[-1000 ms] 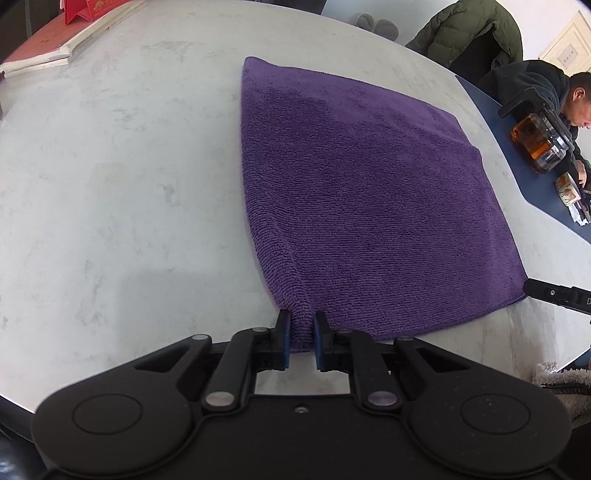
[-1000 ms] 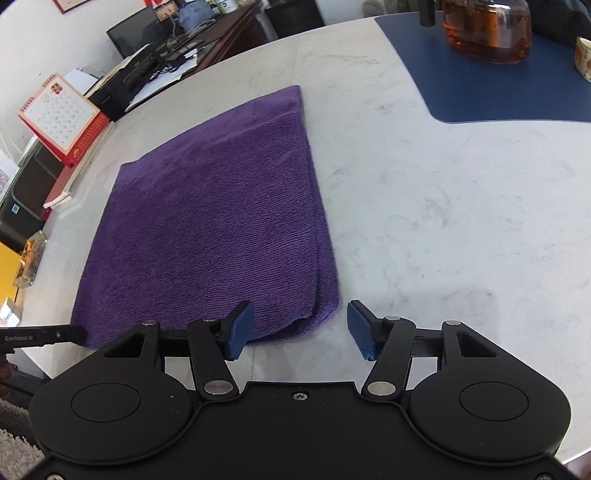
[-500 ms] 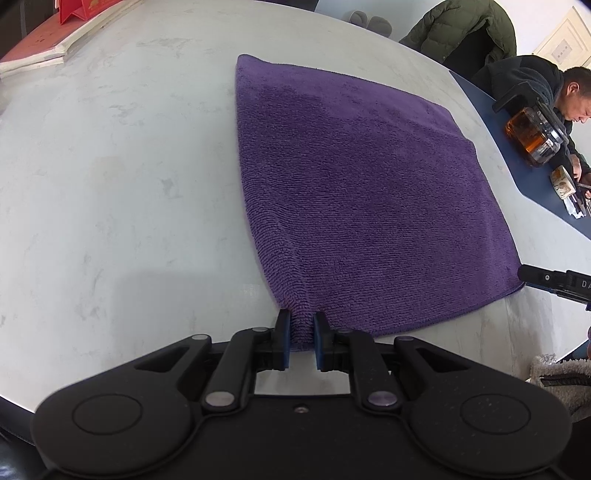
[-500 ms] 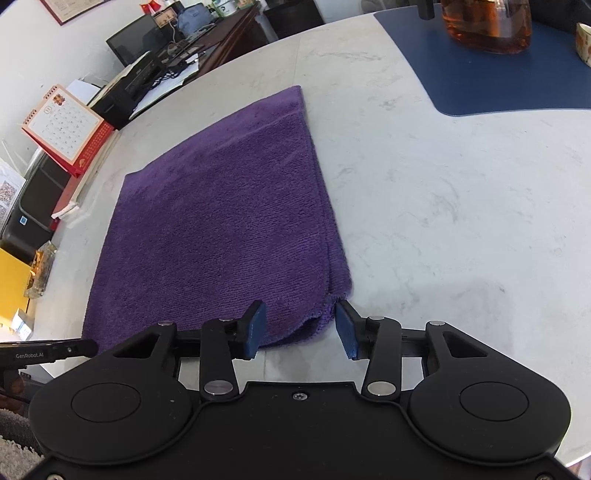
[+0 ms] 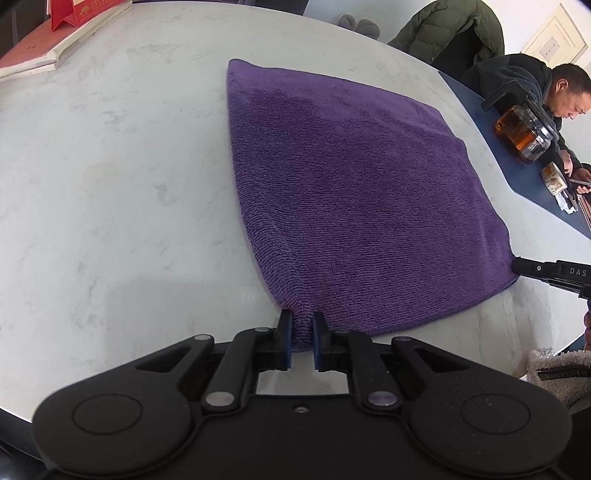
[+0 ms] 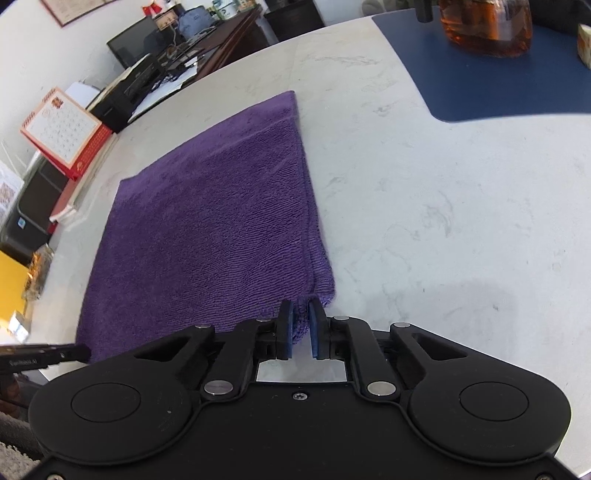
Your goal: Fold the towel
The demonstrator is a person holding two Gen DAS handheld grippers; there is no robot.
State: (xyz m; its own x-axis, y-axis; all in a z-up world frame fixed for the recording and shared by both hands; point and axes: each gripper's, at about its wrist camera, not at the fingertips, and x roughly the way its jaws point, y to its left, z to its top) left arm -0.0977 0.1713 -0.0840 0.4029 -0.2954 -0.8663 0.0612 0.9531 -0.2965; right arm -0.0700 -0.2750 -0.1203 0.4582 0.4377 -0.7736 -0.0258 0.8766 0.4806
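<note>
Towel: purple towel (image 5: pixel 351 192) lies flat on the pale marble bench (image 5: pixel 110 184), already doubled, layered edges showing along its right side.
Left gripper: left gripper (image 5: pixel 302 334) is pinched down on the towel's near left corner, cloth bunched between the pads.
Right gripper: right gripper (image 6: pixel 300 325) has its jaws closing on the towel's near right corner, cloth between the pads.
Beyond the towel's far right: blue mat (image 6: pixel 498 85) carrying a glass teapot (image 6: pixel 487 26).

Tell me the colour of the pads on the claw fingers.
Blue pads on black fingers, clearest in the right wrist view, pinching the purple terry towel.
</note>
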